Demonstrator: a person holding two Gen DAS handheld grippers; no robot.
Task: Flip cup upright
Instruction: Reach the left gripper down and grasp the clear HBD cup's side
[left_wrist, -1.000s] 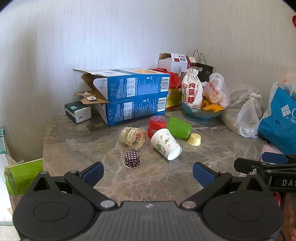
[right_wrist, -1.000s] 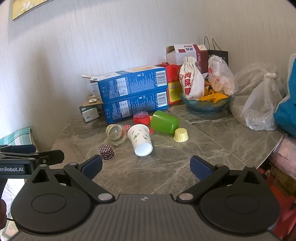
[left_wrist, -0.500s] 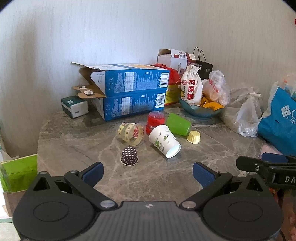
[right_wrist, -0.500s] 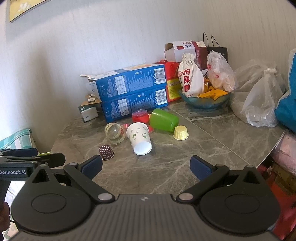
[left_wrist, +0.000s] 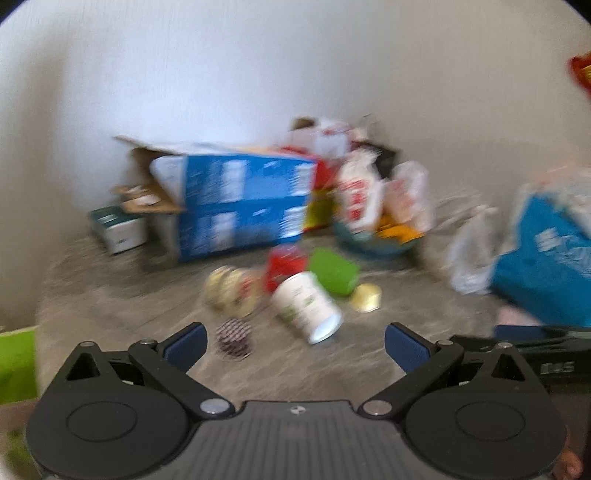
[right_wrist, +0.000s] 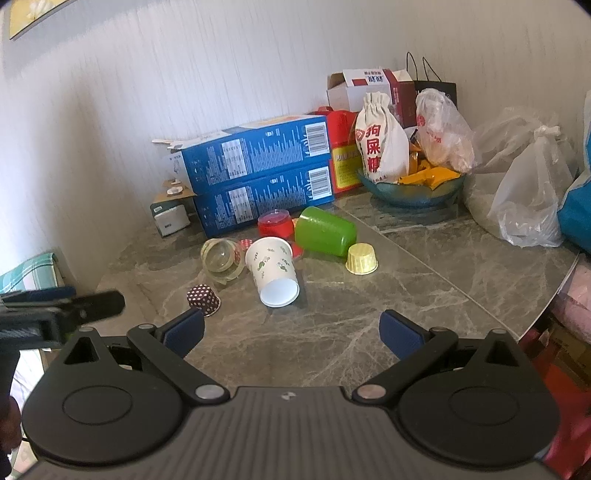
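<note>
Grey marbled tabletop (right_wrist: 369, 325) against a pale ribbed wall. Six small vessels in a loose cluster near the middle: one white paper cup (right_wrist: 273, 271) with green leaf print, on its side, open mouth toward the camera; one green plastic cup (right_wrist: 325, 236) on its side, just behind and to the right; one red cup (right_wrist: 273, 223) behind, mouth down; one clear glass (right_wrist: 221, 258) on its side at the left, touching or nearly touching the paper cup; two cupcake liners mouth down, one yellow (right_wrist: 362, 260) at the right, one dark with dots (right_wrist: 203, 300) at the left front. Two blue cartons (right_wrist: 258, 173) stacked at the back. One teal glass bowl (right_wrist: 410, 188) holding one white cloth pouch with red characters (right_wrist: 380, 144), orange packets and one knotted plastic bag (right_wrist: 439, 129). Two further translucent bags (right_wrist: 528, 199) at the right.

Left view blurred; same paper cup (left_wrist: 306, 306) recognisable ahead. Left tool (left_wrist: 293, 345) spread wide, nothing between the blue pads. Right tool (right_wrist: 290, 330) likewise spread apart, holding nothing, short of the paper cup.
</note>
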